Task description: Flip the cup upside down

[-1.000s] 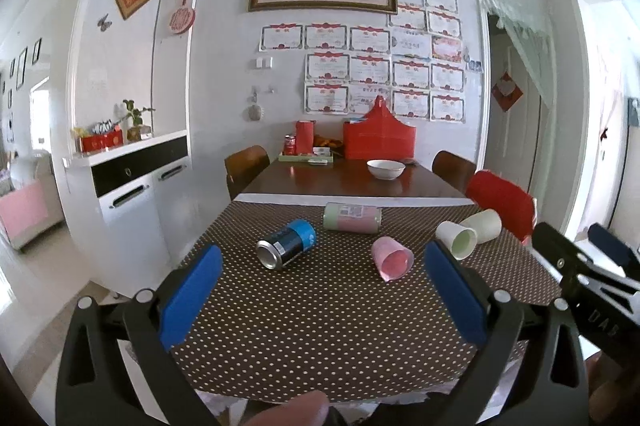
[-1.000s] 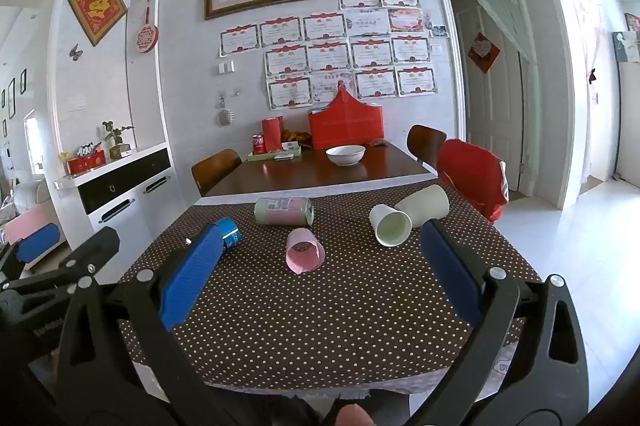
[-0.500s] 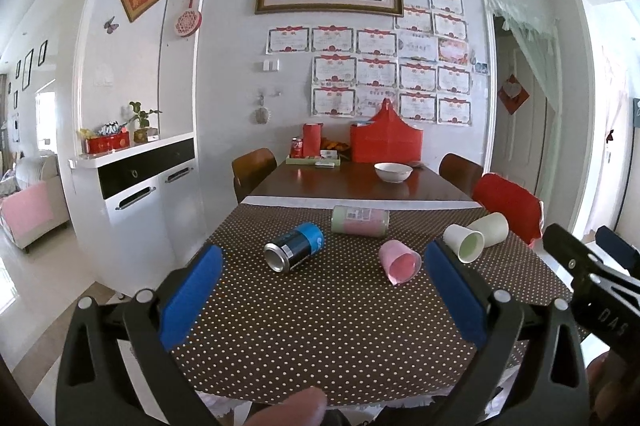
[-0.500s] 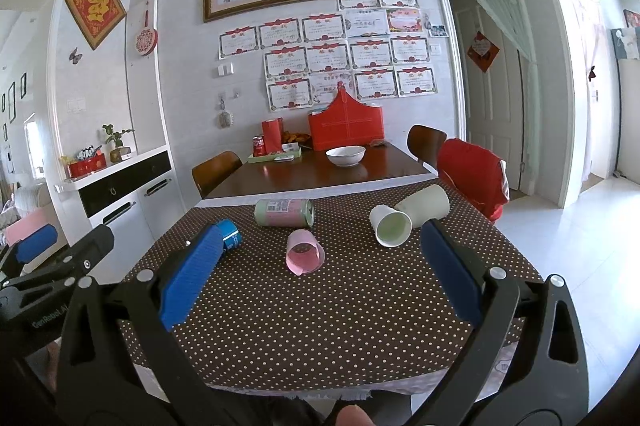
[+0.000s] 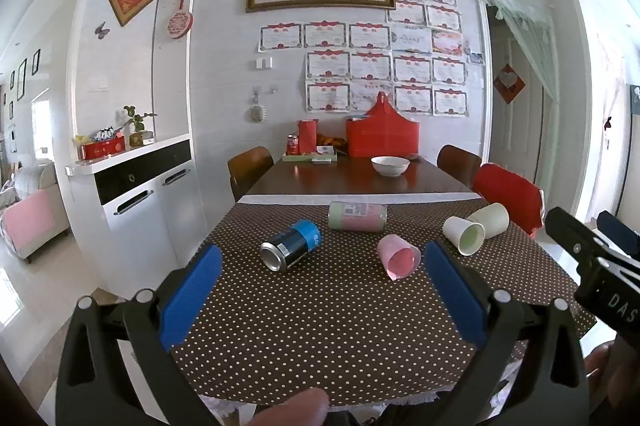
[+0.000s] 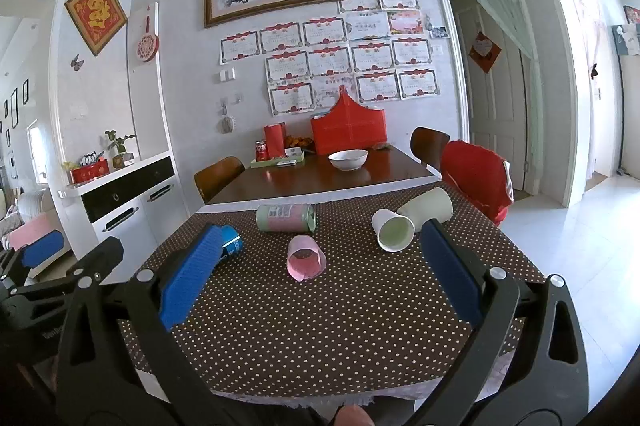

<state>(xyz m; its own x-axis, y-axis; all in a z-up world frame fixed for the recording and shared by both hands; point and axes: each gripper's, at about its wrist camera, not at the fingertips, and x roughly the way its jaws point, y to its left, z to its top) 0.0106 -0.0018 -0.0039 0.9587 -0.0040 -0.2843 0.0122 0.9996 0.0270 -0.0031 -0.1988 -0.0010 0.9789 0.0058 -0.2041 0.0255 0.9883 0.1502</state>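
Observation:
A pink paper cup (image 5: 398, 257) (image 6: 305, 258) lies on its side on the brown dotted tablecloth (image 5: 320, 326) (image 6: 340, 326), mouth toward me. A white cup (image 5: 464, 235) (image 6: 393, 229) lies on its side to its right, with a second pale cup (image 5: 490, 220) (image 6: 428, 204) behind it. My left gripper (image 5: 320, 266) is open and empty, hovering over the near table edge. My right gripper (image 6: 320, 254) is open and empty too, short of the cups. Each gripper shows at the edge of the other's view.
A blue and black can (image 5: 291, 245) (image 6: 231, 245) and a pink and green can (image 5: 357, 217) (image 6: 286, 218) lie on the cloth. A white bowl (image 5: 390, 165), red box (image 5: 382, 136) and tray stand at the far end. Chairs (image 5: 508, 196) flank the table; a white cabinet (image 5: 136, 194) stands left.
Both grippers have shifted only slightly; the left view has drifted a little so the table sits lower and more centred. Nothing on the table has moved.

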